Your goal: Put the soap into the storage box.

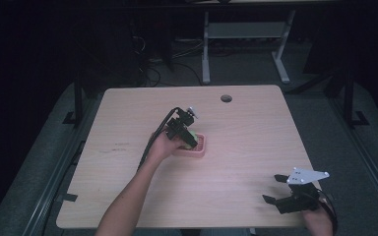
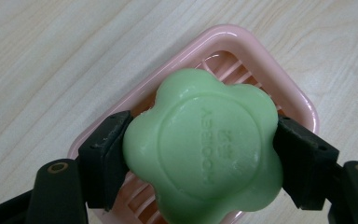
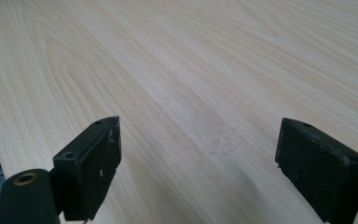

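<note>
A green flower-shaped soap bar (image 2: 203, 147) is clamped between the jaws of the left gripper (image 2: 200, 158), directly above a pink slatted plastic soap dish (image 2: 256, 51). Slippage from the smooth soap is risked. The right gripper (image 3: 198, 163), well away from the dish, is spread empty.

Pale wooden table (image 1: 128, 123), round cable hole (image 1: 226, 98) near the far edge, pink soap dish (image 1: 200, 147) sitting around its middle

Soap dish (image 1: 200, 147) sits mid table (image 1: 128, 113), soap (image 2: 205, 144) just above it betw left gripper (image 1: 189, 135) jaws; right gripper (image 1: 283, 189) near front-right corner, well apart
</note>
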